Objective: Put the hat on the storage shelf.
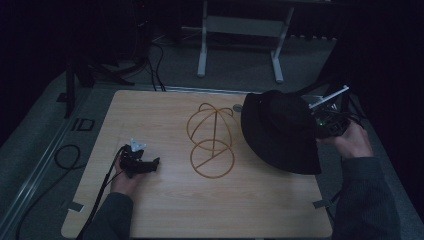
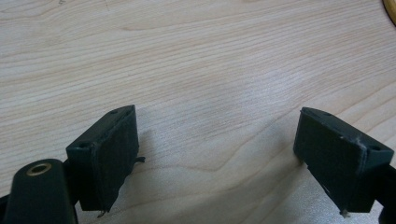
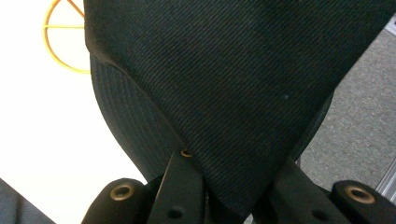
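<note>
Plainly, right gripper (image 1: 320, 122) clamps unlabelled black hat (image 1: 280, 130).

Black hat, golden wire, pale wood

The hat (image 1: 280, 130) is black with a fine diagonal twill weave and stitched rings on its brim; the wire stand (image 1: 212, 142) is golden yellow; the table (image 1: 165, 210) is light wood with wavy grain; both tools, left (image 1: 150, 165) and right (image 1: 320, 127), are black, with brass-coloured eyelets.
</note>
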The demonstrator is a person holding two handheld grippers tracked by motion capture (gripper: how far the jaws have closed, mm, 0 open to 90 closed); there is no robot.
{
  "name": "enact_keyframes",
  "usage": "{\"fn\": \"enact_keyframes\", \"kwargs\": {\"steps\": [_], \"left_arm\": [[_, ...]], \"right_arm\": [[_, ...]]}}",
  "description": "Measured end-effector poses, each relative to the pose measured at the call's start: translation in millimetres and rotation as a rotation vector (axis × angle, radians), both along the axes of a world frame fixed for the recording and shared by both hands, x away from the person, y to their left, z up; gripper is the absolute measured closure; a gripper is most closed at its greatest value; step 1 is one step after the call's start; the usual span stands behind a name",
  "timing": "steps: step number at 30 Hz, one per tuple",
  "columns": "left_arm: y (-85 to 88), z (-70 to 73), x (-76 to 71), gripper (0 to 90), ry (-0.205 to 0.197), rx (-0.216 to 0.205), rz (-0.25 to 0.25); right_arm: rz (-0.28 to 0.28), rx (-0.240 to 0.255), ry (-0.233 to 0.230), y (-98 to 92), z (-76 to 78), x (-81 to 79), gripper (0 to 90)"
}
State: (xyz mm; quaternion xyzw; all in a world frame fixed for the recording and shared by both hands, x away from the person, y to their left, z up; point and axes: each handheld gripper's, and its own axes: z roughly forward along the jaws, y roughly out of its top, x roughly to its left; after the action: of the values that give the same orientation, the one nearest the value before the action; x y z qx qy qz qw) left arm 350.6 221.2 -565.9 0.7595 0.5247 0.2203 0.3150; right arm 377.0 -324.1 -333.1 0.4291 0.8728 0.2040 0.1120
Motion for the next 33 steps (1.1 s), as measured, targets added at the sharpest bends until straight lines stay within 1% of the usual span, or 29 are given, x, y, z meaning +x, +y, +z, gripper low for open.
{"fn": "enact_keyframes", "kwargs": {"steps": [1, 4, 5, 9, 18, 21, 30, 32, 33], "left_arm": [[0.0, 0.0, 0.0, 14.3, 0.0, 0.0, 0.0], [-0.1, 0.0, 0.0, 14.3, 0.0, -0.001, 0.001], [0.0, 0.0, 0.0, 14.3, 0.0, 0.001, 0.0], [-0.1, 0.0, 0.0, 14.3, -0.001, -0.001, 0.002], [-0.1, 0.0, 0.0, 14.3, -0.001, -0.001, 0.002], [-0.1, 0.0, 0.0, 14.3, 0.0, -0.001, 0.002], [-0.1, 0.0, 0.0, 14.3, -0.001, -0.001, 0.002], [-0.1, 0.0, 0.0, 14.3, -0.001, -0.001, 0.002], [-0.1, 0.0, 0.0, 14.3, -0.001, 0.0, 0.001]], "right_arm": [[-0.007, 0.003, -0.01, -2.6, 3.9, -0.2, 86.9], [-0.011, 0.007, -0.016, -3.6, 6.2, -0.4, 86.8], [-0.011, 0.015, -0.024, -4.9, 9.2, -0.8, 86.9], [-0.01, 0.027, -0.029, -6.1, 13.6, -1.1, 86.9], [-0.004, 0.031, -0.044, -7.2, 22.9, -2.6, 86.9], [0.003, 0.035, -0.052, -7.5, 27.5, -2.8, 86.9], [0.019, 0.044, -0.066, -7.7, 35.2, -5.0, 86.9], [0.023, 0.048, -0.068, -7.9, 36.6, -5.6, 86.9], [0.03, 0.058, -0.07, -9.2, 37.9, -5.8, 86.9]]}}
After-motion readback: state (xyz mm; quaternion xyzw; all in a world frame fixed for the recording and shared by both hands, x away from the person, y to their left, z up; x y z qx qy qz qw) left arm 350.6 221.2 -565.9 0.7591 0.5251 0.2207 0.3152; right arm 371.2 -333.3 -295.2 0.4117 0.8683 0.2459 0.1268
